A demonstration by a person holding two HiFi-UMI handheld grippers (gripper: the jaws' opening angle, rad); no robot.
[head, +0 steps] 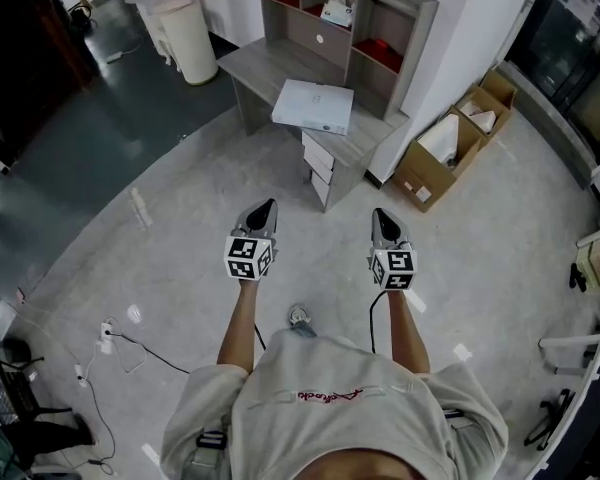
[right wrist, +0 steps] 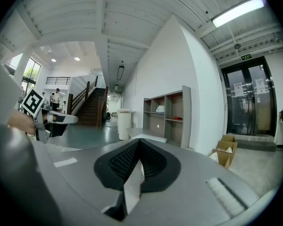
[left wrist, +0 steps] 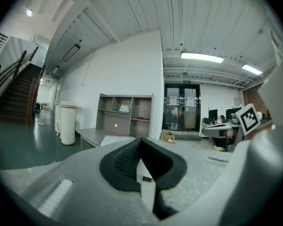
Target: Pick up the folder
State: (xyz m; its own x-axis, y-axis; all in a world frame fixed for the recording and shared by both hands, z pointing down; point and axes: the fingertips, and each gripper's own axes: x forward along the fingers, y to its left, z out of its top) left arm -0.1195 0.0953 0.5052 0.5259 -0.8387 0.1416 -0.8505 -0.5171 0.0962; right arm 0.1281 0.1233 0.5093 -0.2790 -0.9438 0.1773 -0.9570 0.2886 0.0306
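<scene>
A pale folder (head: pixel 314 106) lies flat on a grey desk (head: pixel 255 66) ahead of me, near the desk's right end. My left gripper (head: pixel 268 205) and right gripper (head: pixel 380 214) are held side by side in the air over the floor, well short of the desk, both shut and holding nothing. In the left gripper view the folder (left wrist: pixel 114 139) shows as a thin pale slab on the desk beyond the closed left gripper (left wrist: pixel 141 140). The right gripper view shows the closed right gripper (right wrist: pixel 139 141) pointing toward the same desk and the shelf unit (right wrist: pixel 165 117).
A shelf unit (head: pixel 345 18) stands on the back of the desk. A white bin (head: pixel 185 33) is at the desk's left. Open cardboard boxes (head: pixel 450 148) sit on the floor to the right. Cables (head: pixel 120 343) trail on the floor at lower left.
</scene>
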